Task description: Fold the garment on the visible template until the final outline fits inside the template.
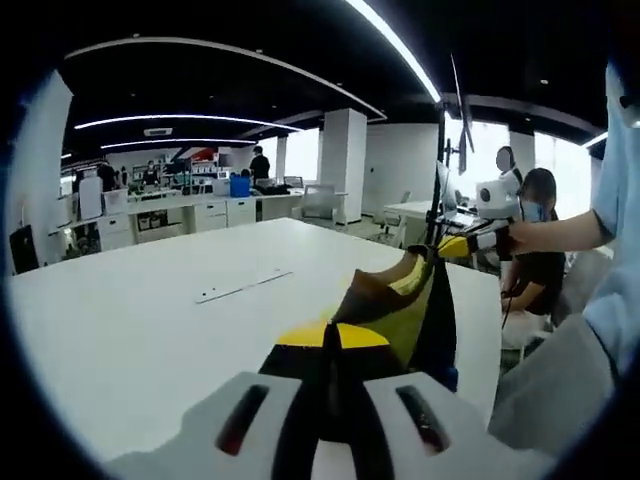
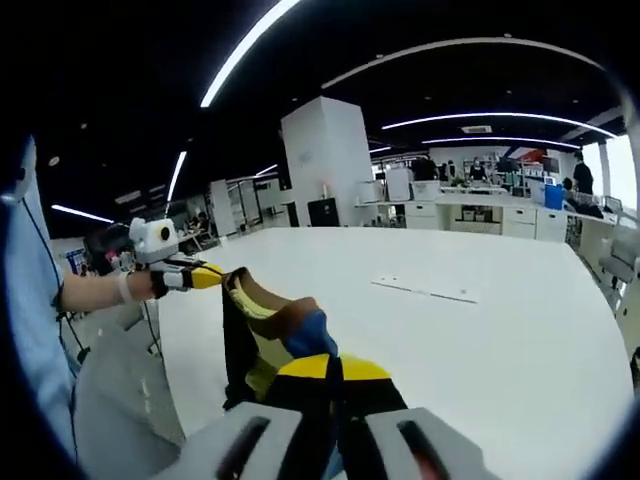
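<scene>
Desk layout: garment held between two claws

Garment (image 1: 400, 310) hangs stretched above the desk (image 1: 130, 320) at its near edge, between left claw (image 1: 335, 345) and right claw (image 1: 455, 245). Flat strip (image 1: 243, 287) lies mid-desk, well apart. Further desks (image 1: 200, 205) stand behind the far edge.

No legible text, label, brand, number or sign is present in either the left gripper view or the right gripper view. Distant wall graphics beyond the fingertips are too small and blurred to read.
</scene>
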Motion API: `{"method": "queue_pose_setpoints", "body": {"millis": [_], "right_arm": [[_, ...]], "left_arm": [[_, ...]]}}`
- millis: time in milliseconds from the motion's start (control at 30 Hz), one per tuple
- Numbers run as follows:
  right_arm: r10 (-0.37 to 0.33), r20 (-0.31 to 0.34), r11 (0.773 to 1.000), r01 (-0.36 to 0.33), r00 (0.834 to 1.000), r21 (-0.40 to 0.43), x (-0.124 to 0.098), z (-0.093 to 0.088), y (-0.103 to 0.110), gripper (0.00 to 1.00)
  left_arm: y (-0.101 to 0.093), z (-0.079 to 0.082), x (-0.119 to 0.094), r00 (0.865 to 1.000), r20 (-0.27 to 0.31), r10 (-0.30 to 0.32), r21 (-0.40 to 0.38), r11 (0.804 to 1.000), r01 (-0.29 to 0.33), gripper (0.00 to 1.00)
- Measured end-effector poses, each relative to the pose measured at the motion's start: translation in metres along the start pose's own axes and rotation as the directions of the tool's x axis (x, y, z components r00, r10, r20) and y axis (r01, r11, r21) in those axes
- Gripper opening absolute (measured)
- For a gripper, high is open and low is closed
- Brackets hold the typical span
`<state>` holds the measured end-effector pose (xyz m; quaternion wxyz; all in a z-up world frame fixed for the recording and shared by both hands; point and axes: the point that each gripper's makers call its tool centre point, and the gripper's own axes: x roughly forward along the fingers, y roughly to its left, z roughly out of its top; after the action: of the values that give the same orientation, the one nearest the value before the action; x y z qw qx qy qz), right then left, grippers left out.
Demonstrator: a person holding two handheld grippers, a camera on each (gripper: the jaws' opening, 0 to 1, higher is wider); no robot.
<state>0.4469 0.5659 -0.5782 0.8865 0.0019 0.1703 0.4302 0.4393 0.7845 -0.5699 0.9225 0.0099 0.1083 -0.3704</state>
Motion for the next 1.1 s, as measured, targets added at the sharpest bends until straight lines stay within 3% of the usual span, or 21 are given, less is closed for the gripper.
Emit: {"method": "queue_pose_setpoints", "body": {"millis": [67, 500, 567, 767, 900, 1100], "right_arm": [[0.000, 0.013, 0.999, 0.001, 1.000, -0.034, -0.005, 0.009, 0.004, 0.00], [0.061, 0.153, 0.996, -0.050, 0.986, -0.070, -0.032, 0.077, 0.035, 0.00], [0.070, 0.173, 0.992, -0.050, 0.982, -0.117, -0.035, 0.087, 0.042, 0.00], [0.100, 0.247, 0.987, -0.065, 0.964, -0.146, -0.047, 0.119, 0.054, 0.00], [0.110, 0.295, 0.985, -0.064, 0.949, -0.161, -0.053, 0.138, 0.053, 0.00], [0.139, 0.367, 0.981, -0.077, 0.920, -0.179, -0.065, 0.165, 0.058, 0.00]], "left_arm": [[-0.003, 0.012, -0.004, 1.000, 0.024, -0.001, 0.003, 1.000, 0.001, 0.00], [-0.012, 0.072, -0.036, 0.992, 0.128, -0.012, 0.037, 0.999, 0.007, 0.00], [-0.012, 0.082, -0.042, 0.989, 0.151, -0.011, 0.037, 0.999, 0.006, 0.00], [-0.011, 0.108, -0.058, 0.977, 0.208, -0.035, 0.054, 0.998, 0.024, 0.00], [-0.013, 0.126, -0.065, 0.964, 0.260, -0.058, 0.067, 0.997, 0.042, 0.00], [-0.016, 0.158, -0.076, 0.932, 0.354, -0.079, 0.056, 0.996, 0.063, 0.00]]}}
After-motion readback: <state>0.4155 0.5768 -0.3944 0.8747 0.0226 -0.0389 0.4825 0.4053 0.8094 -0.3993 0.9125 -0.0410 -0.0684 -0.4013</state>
